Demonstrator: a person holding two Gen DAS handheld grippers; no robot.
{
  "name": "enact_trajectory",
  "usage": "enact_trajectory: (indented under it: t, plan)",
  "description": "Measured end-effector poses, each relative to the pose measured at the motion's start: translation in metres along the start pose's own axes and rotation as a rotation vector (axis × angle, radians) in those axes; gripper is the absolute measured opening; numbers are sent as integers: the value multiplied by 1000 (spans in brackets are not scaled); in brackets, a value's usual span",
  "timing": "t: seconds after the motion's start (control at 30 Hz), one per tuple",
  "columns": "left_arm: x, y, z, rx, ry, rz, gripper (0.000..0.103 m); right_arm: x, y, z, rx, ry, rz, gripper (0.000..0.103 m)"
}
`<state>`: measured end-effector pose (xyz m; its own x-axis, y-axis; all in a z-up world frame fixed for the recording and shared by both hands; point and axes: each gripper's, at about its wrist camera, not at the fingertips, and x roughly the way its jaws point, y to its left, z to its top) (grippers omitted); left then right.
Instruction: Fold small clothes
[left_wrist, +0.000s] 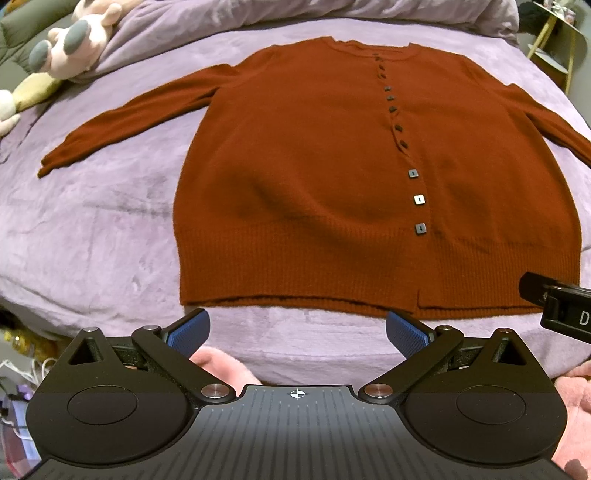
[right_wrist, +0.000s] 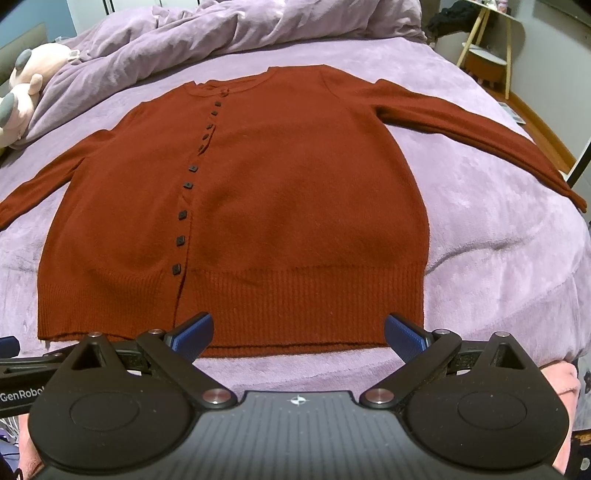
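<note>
Rust cardigan (left_wrist: 314, 177) flat, hem toward both wide-spread empty tools (left_wrist: 297, 332) (right_wrist: 299, 336), collar away.

1. A bed (left_wrist: 110, 229) covered in a lilac plush blanket fills the room in front of me; its surface is soft, with faint brush marks in the pile.
2. A rust-red knitted cardigan (left_wrist: 314, 166) lies flat on it, front up, buttoned, hem nearest the foot edge, neckline toward the far end.
3. Both sleeves spread outward on the blanket, one to each side.
4. A row of small dark square buttons (right_wrist: 183, 215) runs from neck to ribbed hem.
5. A rumpled lilac duvet (right_wrist: 221, 33) is bunched along the far end.
6. Plush toys (left_wrist: 77, 40) rest at the far left corner, against the duvet.
</note>
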<state>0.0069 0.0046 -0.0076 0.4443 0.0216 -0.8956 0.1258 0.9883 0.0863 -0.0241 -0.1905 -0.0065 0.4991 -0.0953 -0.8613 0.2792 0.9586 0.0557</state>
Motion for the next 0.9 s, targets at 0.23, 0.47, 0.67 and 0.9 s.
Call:
enact_trajectory:
  t: [0.23, 0.47, 0.67, 0.9]
  plan:
    - [1, -1, 0, 8, 1, -2, 103, 1, -2, 1, 9, 1, 1, 99]
    - [2, -1, -1, 2, 1, -1, 103, 0, -3, 0, 9, -3, 4, 99]
    - [2, -1, -1, 3, 2, -3, 103, 0, -4, 0, 13, 0, 5, 99]
    - [2, -1, -1, 1, 2, -2, 103, 0, -4, 0, 16, -1, 7, 99]
